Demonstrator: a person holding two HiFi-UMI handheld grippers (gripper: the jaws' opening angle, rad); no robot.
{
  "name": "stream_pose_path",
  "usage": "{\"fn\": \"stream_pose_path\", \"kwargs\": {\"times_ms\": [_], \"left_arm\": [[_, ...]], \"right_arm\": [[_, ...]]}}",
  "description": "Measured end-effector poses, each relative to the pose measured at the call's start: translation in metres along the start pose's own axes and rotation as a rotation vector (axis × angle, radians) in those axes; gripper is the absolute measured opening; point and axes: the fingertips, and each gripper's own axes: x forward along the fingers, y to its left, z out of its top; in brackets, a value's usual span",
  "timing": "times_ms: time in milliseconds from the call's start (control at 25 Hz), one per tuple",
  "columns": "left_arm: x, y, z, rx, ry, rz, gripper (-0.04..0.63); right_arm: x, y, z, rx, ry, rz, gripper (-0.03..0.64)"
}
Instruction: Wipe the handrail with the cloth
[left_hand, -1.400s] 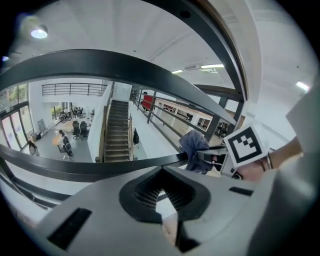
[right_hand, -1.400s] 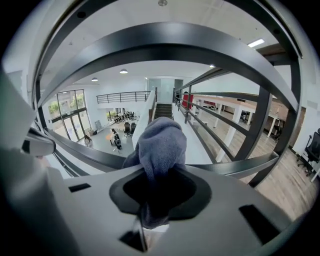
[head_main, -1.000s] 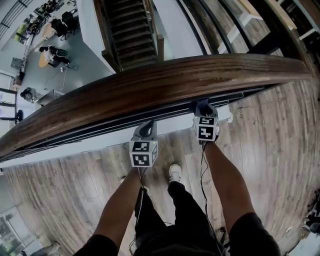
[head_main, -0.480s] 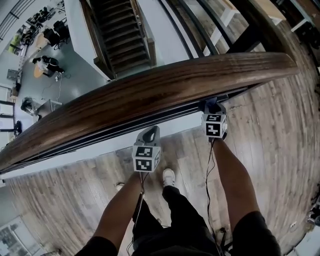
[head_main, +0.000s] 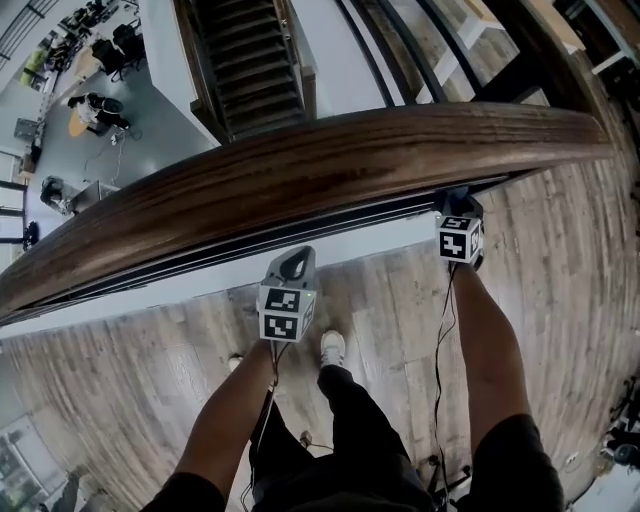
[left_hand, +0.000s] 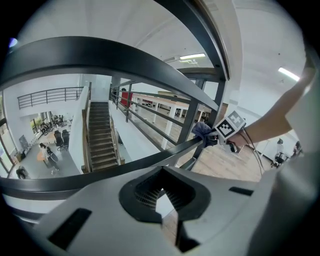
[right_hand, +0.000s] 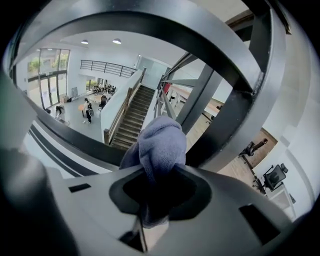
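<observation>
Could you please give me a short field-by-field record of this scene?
setting: upper landing with wood floor; stairs below
handrail: curved, wooden, runs across the head view
cloth: blue-grey, bunched in the right gripper
right gripper: shut on cloth, tucked under the handrail's near edge
left gripper: shut, empty, short of the handrail
contact: cloth sits at the black rail under the handrail; touch on the wood cannot be told
</observation>
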Motion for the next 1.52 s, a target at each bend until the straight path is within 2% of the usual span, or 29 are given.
{"fn": "stream_pose_path", "kwargs": {"times_ms": [160, 280, 360, 440, 600, 720, 1000, 1200, 1400, 1520], "left_arm": [[-0.027, 0.036, -0.020, -0.044, -0.008, 0.060, 0.003], [-0.052, 0.059, -0.035, -0.114, -0.024, 0.110, 0.003], [-0.070, 0.072, -0.049, -0.151, -0.036, 0.127, 0.003], [-0.091, 0.092, -0.071, -0.182, -0.038, 0.147, 0.003], [-0.151, 0.158, -0.128, -0.248, -0.023, 0.232, 0.003], [-0.201, 0.207, -0.169, -0.315, -0.029, 0.306, 0.003], [-0.313, 0.333, -0.268, -0.387, -0.036, 0.434, 0.003], [-0.385, 0.431, -0.317, -0.458, -0.067, 0.486, 0.003], [-0.443, 0.525, -0.368, -0.442, -0.047, 0.550, 0.003], [-0.464, 0.576, -0.393, -0.525, -0.072, 0.576, 0.003]], "right_arm": [[-0.004, 0.006, 0.001, 0.007, 0.023, -0.021, 0.075], [-0.029, 0.027, 0.021, 0.084, -0.064, -0.005, 0.075], [-0.058, 0.059, 0.033, 0.155, -0.134, 0.047, 0.075], [-0.091, 0.118, 0.039, 0.193, -0.191, 0.129, 0.075], [-0.150, 0.283, 0.037, 0.195, -0.216, 0.328, 0.075], [-0.188, 0.393, 0.032, 0.140, -0.213, 0.441, 0.075], [-0.248, 0.624, 0.041, 0.025, -0.236, 0.646, 0.075], [-0.271, 0.773, 0.081, -0.001, -0.253, 0.735, 0.075], [-0.285, 0.903, 0.115, 0.040, -0.246, 0.780, 0.075], [-0.285, 0.968, 0.141, 0.047, -0.253, 0.799, 0.075]]}}
